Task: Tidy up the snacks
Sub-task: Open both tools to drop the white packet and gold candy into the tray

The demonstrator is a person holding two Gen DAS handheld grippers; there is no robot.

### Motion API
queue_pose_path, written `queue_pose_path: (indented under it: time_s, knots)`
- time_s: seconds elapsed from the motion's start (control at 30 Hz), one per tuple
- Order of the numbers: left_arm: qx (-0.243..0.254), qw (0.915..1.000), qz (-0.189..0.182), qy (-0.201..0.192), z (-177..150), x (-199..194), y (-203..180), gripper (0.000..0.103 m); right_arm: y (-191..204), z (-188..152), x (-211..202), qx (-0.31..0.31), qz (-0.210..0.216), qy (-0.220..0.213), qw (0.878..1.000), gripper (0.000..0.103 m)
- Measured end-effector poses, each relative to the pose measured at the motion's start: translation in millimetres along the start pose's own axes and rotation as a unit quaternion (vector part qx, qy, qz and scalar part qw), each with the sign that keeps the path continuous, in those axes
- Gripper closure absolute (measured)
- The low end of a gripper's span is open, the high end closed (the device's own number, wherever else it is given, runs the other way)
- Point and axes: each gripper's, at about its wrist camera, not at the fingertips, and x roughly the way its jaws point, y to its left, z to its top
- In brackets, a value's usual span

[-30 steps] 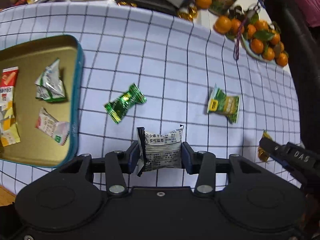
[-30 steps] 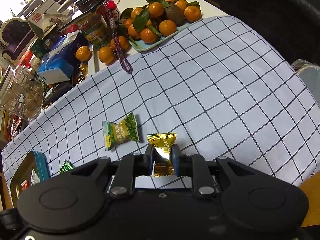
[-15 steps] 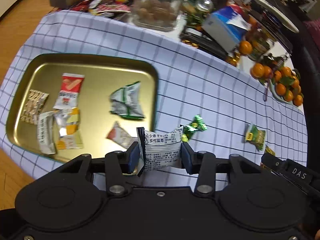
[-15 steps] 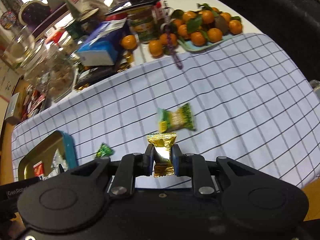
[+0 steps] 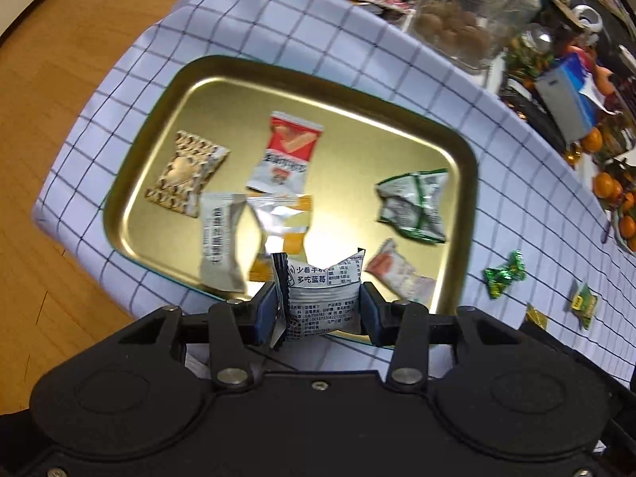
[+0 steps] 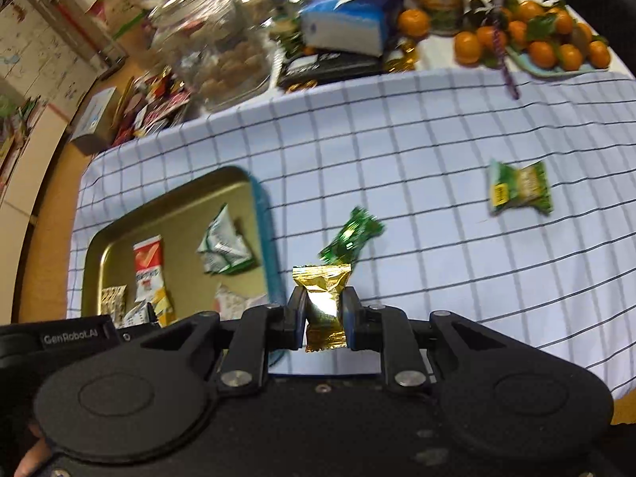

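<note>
My left gripper [image 5: 318, 312] is shut on a white snack packet [image 5: 324, 298] with black print, held over the near edge of the gold tray [image 5: 471, 183]. Several wrapped snacks lie in that tray, among them a red-and-white packet [image 5: 288, 151] and a crumpled green-and-white one [image 5: 415, 200]. My right gripper [image 6: 322, 320] is shut on a gold foil candy [image 6: 322, 302], hanging just right of the tray [image 6: 119, 226] by its blue side. On the checked cloth lie a dark green candy [image 6: 351, 236] and a light green packet [image 6: 520, 189].
The checked cloth [image 6: 397, 131] covers the near part of the table. Behind it stand a glass jar of cookies [image 6: 222, 43], a blue-and-white box [image 6: 349, 16], loose snack wrappers [image 6: 155, 107] and a plate of oranges [image 6: 536, 43]. Wooden floor [image 5: 59, 59] shows beyond the table's left edge.
Both grippers have swung left across the cloth toward the tray, each still shut on its snack. The tray has come from the left edge of the left wrist view to its middle.
</note>
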Motion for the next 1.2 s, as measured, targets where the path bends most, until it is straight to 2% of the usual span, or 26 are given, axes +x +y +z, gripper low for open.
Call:
queue_pose_path:
  time_s: [0.23,0.53,0.73,0.97,1.07,1.2]
  knots:
    - [-0.037,0.9993,0.004,0.006,21,1,27,0.051,30,-3,8,-0.019,0.022,0.009,1.000,0.082]
    - [-0.008,0.9972,0.038,-0.064,76,-26,18,0.051,56,0,12,-0.035,0.045,0.006,0.998,0.082]
    - [-0.019,0.9996,0.009,-0.021,89,-5,22,0.051,59,-1,12,-0.037,0.056,0.010,0.998,0.082]
    - [-0.019,0.9987,0.000,-0.048,97,-14,21,0.051,73,-3,15,-0.058,0.053,0.006,0.997,0.082]
    - [-0.022,0.9986,-0.014,-0.046,100,-16,23,0.051,86,1,16,-0.076,0.051,-0.003,0.996,0.082]
    - [-0.031,0.9984,-0.009,-0.047,102,-18,27,0.051,98,10,19,-0.084,0.052,-0.006,0.995,0.082]
